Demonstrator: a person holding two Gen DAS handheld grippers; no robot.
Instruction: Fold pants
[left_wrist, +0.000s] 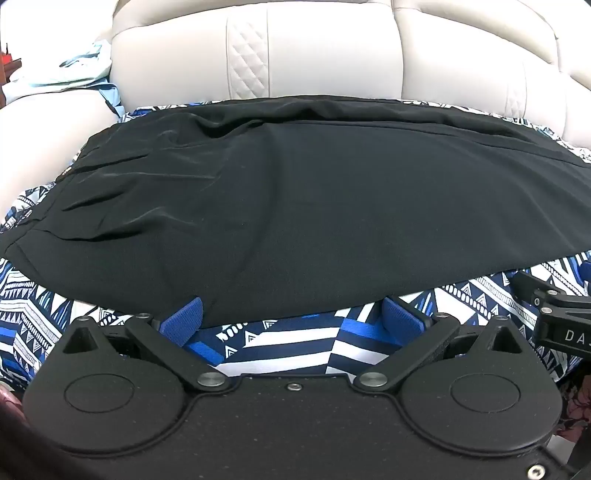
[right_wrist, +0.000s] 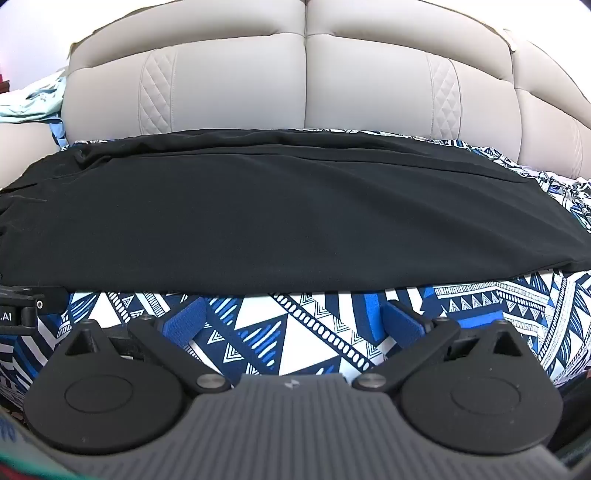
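Note:
Black pants (left_wrist: 295, 206) lie folded lengthwise across a blue-and-white patterned cloth (left_wrist: 280, 347) on a sofa seat; they also show in the right wrist view (right_wrist: 280, 214). The gathered waist end is at the left. My left gripper (left_wrist: 291, 317) is open and empty at the pants' near edge, its blue pads (left_wrist: 186, 319) just touching or beside the hem. My right gripper (right_wrist: 291, 321) is open and empty, a little short of the near edge. The right gripper's body shows at the right of the left wrist view (left_wrist: 554, 314).
A beige leather sofa backrest (right_wrist: 306, 88) rises right behind the pants. A light blue garment (left_wrist: 70, 74) lies on the sofa at the far left. The patterned cloth (right_wrist: 295, 332) extends to the front and right.

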